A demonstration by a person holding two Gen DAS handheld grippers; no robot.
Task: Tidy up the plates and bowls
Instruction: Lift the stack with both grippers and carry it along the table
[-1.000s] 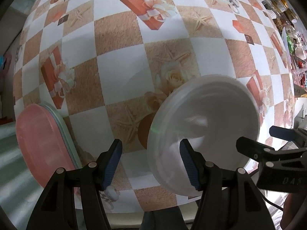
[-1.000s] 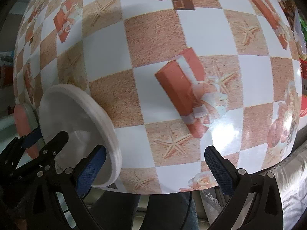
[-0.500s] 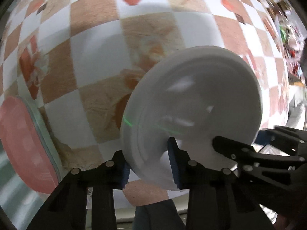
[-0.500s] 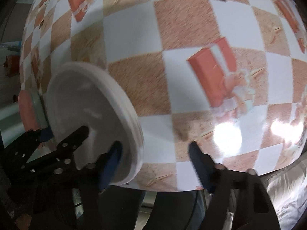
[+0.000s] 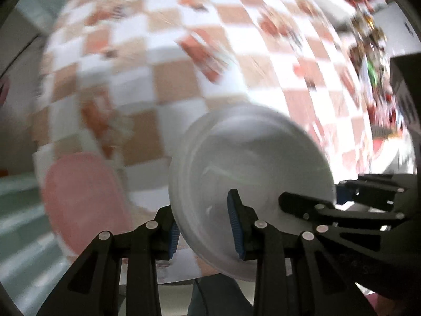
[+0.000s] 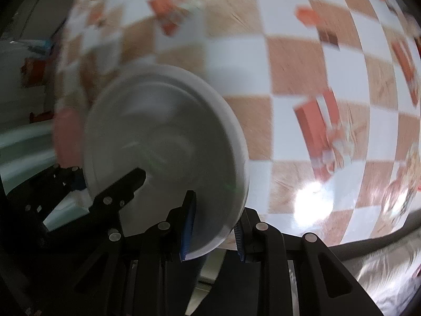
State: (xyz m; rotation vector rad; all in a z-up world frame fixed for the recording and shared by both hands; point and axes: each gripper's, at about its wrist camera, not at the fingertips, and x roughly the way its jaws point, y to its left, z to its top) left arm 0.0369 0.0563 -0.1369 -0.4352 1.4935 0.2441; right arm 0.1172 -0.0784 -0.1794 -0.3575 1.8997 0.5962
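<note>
A white plate [image 5: 252, 173] is held off the checkered table by both grippers. My left gripper [image 5: 205, 226] is shut on the plate's near-left rim. My right gripper [image 6: 213, 226] is shut on the plate's [image 6: 163, 147] other rim; its black fingers [image 5: 342, 208] show at the right of the left wrist view. A pink plate [image 5: 81, 202] lies on the table's near-left edge, left of the white plate, and shows behind it in the right wrist view [image 6: 65, 137]. Both views are motion-blurred.
The checkered tablecloth [image 6: 289, 79] with gift-box prints covers the table. Cluttered small items [image 5: 373, 42] line the far right edge. The table's near edge runs just under the grippers.
Both grippers closed on the white plate's opposite rims, the right one last. The plate has lifted off the table and the views have tilted up.
</note>
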